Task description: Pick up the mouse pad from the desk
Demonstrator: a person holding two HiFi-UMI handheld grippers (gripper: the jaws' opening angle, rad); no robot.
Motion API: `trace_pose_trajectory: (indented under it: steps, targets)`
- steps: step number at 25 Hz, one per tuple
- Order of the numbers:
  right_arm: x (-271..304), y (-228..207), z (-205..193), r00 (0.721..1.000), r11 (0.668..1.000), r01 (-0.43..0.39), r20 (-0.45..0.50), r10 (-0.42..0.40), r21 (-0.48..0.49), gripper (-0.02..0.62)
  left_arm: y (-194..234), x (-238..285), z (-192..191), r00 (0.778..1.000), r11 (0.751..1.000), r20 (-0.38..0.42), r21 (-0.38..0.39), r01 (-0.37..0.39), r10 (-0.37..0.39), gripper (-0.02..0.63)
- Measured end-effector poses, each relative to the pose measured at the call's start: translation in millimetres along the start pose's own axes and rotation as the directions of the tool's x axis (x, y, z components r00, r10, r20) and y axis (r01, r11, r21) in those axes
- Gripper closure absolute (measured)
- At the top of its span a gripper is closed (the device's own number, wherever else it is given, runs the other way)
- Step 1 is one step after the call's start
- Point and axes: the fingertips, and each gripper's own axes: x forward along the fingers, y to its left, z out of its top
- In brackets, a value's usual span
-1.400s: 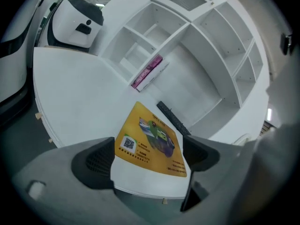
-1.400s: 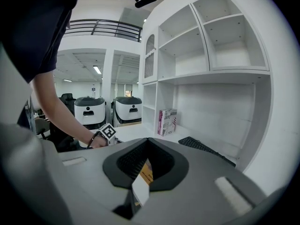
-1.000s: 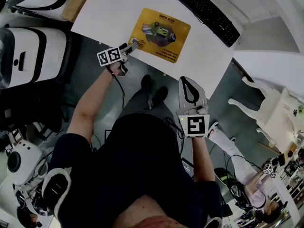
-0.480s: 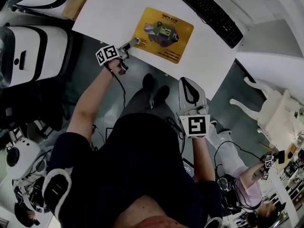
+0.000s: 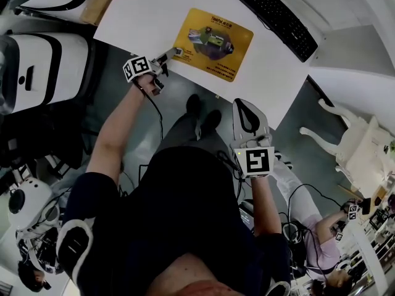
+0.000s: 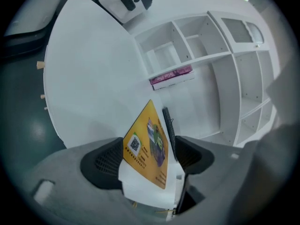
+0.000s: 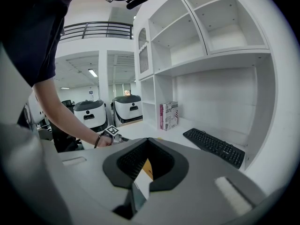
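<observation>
The yellow mouse pad (image 5: 213,42) lies flat on the white desk (image 5: 142,17), with its QR-code corner near the front edge. My left gripper (image 5: 173,53) is at that corner. In the left gripper view the pad (image 6: 147,144) and the desk edge show between the two dark pads (image 6: 101,163). The jaws are closing, and they do not press on the pad. My right gripper (image 5: 244,105) hangs off the desk's front edge, shut on nothing (image 7: 147,142).
A black keyboard (image 5: 274,18) lies at the desk's back right. A pink box (image 6: 171,77) stands by the white shelves (image 6: 211,46). White robots (image 5: 37,73) stand on the left, and a white chair (image 5: 345,147) on the right.
The left gripper has rolled and shifted slightly up and to the left at the pad's corner. The right gripper has kept still.
</observation>
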Motion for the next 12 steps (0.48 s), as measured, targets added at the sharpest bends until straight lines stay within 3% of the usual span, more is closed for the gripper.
trace_pose_trajectory:
  steps: [4,12]
  targets:
    - [-0.9,-2.6,3.0,1.0,1.0,0.013,-0.012,-0.013,0.005,0.595,2.5,-8.2,-11.1,0.993,0.997,-0.114,0.076,-0.027,0.036,0.258]
    - [-5.7,-0.9,2.8,1.0,1.0,0.015,-0.015,-0.015,0.007,0.595,-11.8,15.1,-16.6,0.985,0.992,-0.169,0.129,0.002,0.02,0.285]
